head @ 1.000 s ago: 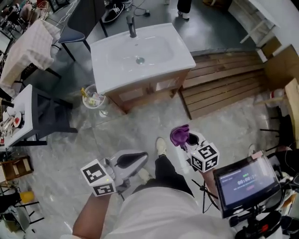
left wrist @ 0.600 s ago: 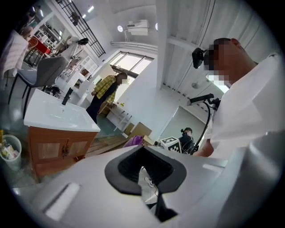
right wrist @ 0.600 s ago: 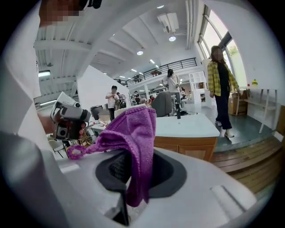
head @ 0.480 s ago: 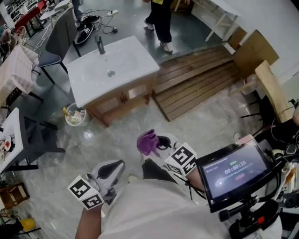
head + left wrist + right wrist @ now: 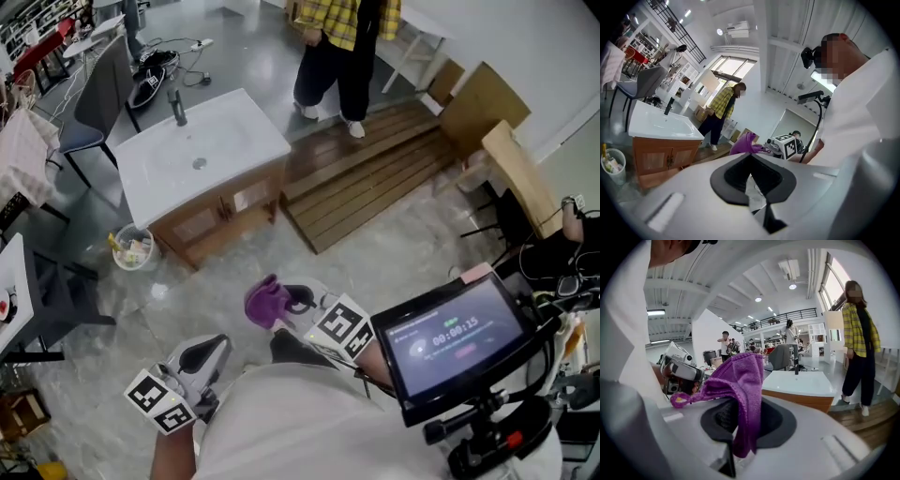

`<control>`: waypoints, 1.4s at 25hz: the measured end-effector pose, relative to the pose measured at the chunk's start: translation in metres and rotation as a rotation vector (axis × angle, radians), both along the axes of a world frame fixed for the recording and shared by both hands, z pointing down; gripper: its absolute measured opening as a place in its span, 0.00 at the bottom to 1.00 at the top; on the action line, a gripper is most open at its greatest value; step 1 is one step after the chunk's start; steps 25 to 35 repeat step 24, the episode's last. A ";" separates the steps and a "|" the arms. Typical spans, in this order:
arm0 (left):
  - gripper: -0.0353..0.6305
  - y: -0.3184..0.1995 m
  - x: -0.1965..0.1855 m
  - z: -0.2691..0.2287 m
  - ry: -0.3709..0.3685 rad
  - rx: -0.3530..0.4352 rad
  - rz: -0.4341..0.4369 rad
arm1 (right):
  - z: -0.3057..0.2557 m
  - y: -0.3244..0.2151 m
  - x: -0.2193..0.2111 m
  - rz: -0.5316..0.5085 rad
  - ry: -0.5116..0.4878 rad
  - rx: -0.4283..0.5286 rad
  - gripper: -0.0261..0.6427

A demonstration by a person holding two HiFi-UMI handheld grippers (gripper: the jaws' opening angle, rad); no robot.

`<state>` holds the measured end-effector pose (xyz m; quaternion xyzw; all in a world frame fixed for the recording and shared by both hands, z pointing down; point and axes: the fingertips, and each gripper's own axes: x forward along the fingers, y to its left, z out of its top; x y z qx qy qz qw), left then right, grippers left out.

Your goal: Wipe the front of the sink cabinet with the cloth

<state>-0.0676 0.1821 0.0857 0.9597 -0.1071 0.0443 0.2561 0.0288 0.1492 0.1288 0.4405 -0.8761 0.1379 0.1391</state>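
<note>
grey polished floor (image 5: 403,253) in a large open room with white walls and a high ceiling. the sink cabinet (image 5: 211,220) stands on the floor at the far left, its wooden doors facing the person, with a white basin (image 5: 202,155) on top and a dark faucet (image 5: 175,105) at the basin's back edge. a slatted wooden platform (image 5: 366,183) lies on the floor against the cabinet's right side. a person in a yellow plaid shirt (image 5: 342,37) stands at the platform's far edge. a grey chair (image 5: 94,94) is behind the basin.

a pale bin (image 5: 131,248) sits on the floor just beside the cabinet's left front corner. it holds yellow and white oddments too small to name.

the right hand-held gripper (image 5: 745,427) is clamped on the purple cloth (image 5: 740,380), which bunches above the jaws and hangs down between them, well apart from the cabinet front. the left hand-held gripper (image 5: 754,187) has its jaws drawn together with nothing between them. a lit screen (image 5: 455,342) on a mount sits near the person's right side.

against a second ago, the cabinet now lies further left and looks smaller in the head view, and the plaid-shirted person has come into sight. both hand-held grippers sit lower in the view, and the cloth stays gripped.
</note>
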 end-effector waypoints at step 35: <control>0.06 -0.001 -0.024 0.003 -0.029 0.015 -0.008 | -0.015 0.000 -0.042 -0.072 0.031 0.010 0.15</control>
